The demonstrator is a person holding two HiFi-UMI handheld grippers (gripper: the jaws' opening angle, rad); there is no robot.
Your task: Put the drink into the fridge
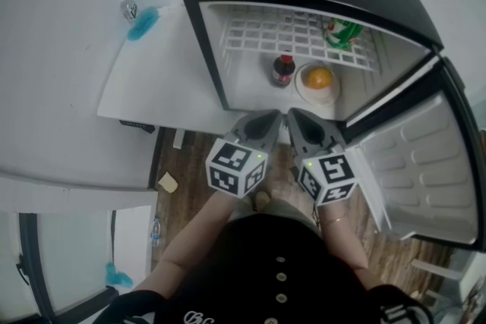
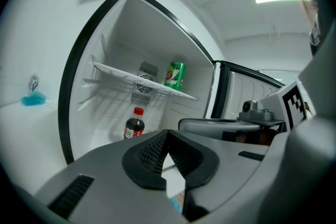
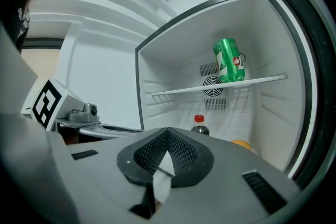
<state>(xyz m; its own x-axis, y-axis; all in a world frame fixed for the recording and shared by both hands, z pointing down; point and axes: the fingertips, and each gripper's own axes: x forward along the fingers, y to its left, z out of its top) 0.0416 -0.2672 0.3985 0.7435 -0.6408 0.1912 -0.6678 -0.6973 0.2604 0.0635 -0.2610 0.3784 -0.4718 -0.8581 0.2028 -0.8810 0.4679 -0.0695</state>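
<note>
Wire shelf (image 1: 281, 34) bears cylindrical green can (image 1: 343, 33).

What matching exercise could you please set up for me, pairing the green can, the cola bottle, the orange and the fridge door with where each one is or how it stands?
Things:
1. green can
2. cola bottle
3. orange
4. fridge door

Places or states:
A. on the white plate
B. swung open, at the right
C. on the wire shelf
D. upright on the fridge floor, left of the plate

Pairs: 1-C, 2-D, 3-A, 4-B.
</note>
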